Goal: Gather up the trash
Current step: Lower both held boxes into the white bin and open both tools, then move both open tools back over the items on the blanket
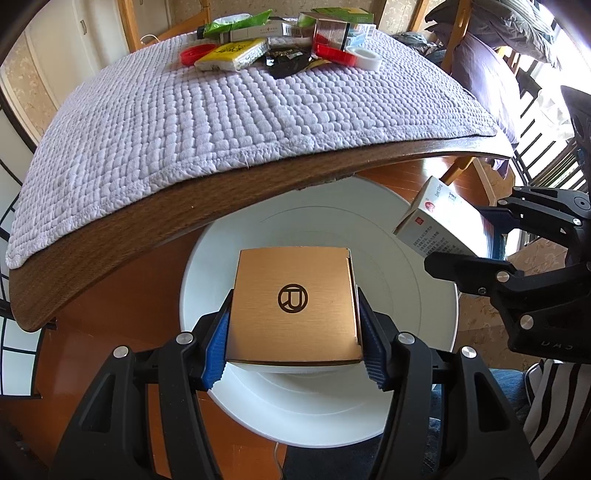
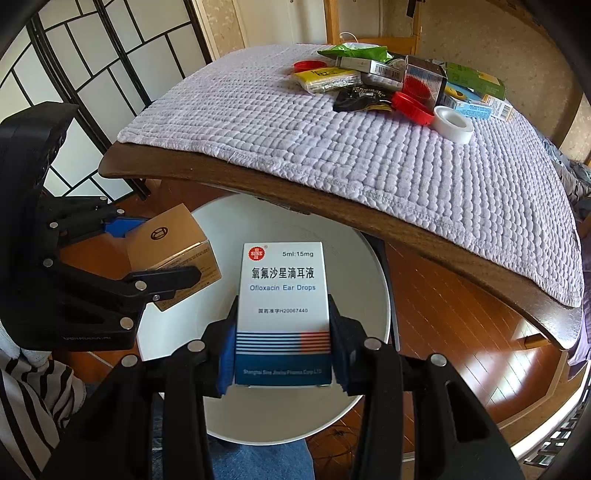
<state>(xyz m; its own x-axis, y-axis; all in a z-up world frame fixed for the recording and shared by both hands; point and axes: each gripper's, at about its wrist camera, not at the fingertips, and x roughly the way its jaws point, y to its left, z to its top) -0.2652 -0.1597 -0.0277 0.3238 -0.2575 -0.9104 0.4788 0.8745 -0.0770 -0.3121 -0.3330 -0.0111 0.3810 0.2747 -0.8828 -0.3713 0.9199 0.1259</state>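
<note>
Below the wooden table's [image 1: 207, 206] edge, on the floor, stood a round white bin [image 1: 424, 295], nothing visible inside it. Over it the left gripper [image 1: 293, 345] clamped a copper box [image 1: 293, 302], while the right gripper [image 2: 282, 354] clamped a white ear-drops box [image 2: 282, 295]. More trash [image 2: 402, 86] lay heaped on the table's quilted cloth [image 2: 332, 158].

A dark wood tabletop [image 1: 155, 221] under a quilted lilac cloth [image 1: 221, 122] stands on a glossy reddish wood floor [image 2: 461, 306], where daylight falls in bright patches. A black-framed screen [image 2: 85, 74] with white panels stands to one side, before pale patterned walls [image 2: 491, 33] and light wooden chairs [image 2: 369, 33]. Bright glare at the edge, perhaps a window, washes out the view there.
</note>
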